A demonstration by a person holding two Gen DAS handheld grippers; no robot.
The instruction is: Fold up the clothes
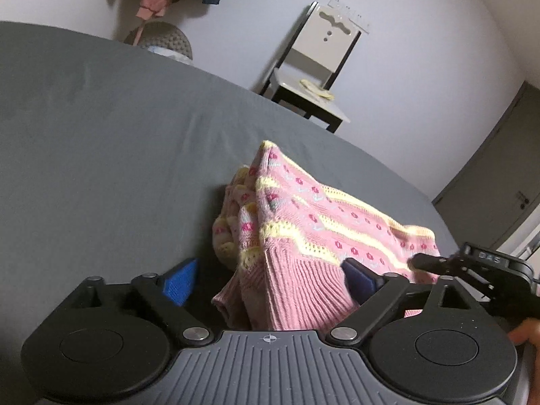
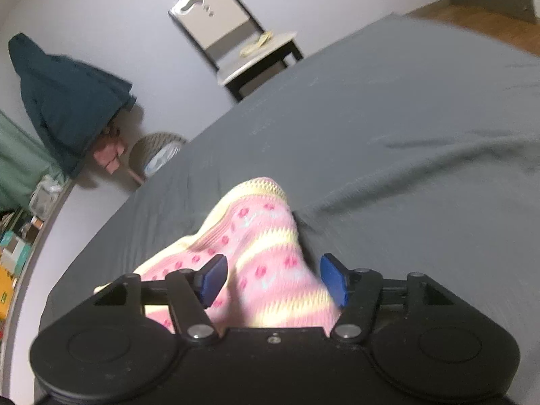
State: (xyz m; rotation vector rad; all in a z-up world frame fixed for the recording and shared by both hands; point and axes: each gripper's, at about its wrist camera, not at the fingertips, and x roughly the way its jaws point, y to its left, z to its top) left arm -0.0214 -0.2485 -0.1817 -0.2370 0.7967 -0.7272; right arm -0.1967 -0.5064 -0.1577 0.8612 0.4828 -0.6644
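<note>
A pink and yellow knitted sweater (image 1: 303, 222) is seen bunched on the grey bed sheet (image 1: 101, 135), raised toward both cameras, and the step in hand is judged to be an early one: the garment is being taken up at its hem so that it can be spread or doubled over, with no tidy fold yet made. The left gripper (image 1: 270, 280) is set with its blue pads spread wide on either side of the ribbed hem, which lies between them without being pinched. The right gripper (image 2: 273, 280) is likewise held apart, with a patterned bundle of the knit lying between its pads, apparently loose. For the next move a closing of both sets of fingers on the fabric is thought to be called for, followed by a lift and a pull apart to flatten it. The sheet is shown smooth with a few creases. Beyond the bed a pale wall, a dark-framed chair (image 1: 317, 67) with something small on its seat, a hanging dark green garment (image 2: 67, 101) and a woven basket (image 2: 155, 152) can be made out.
</note>
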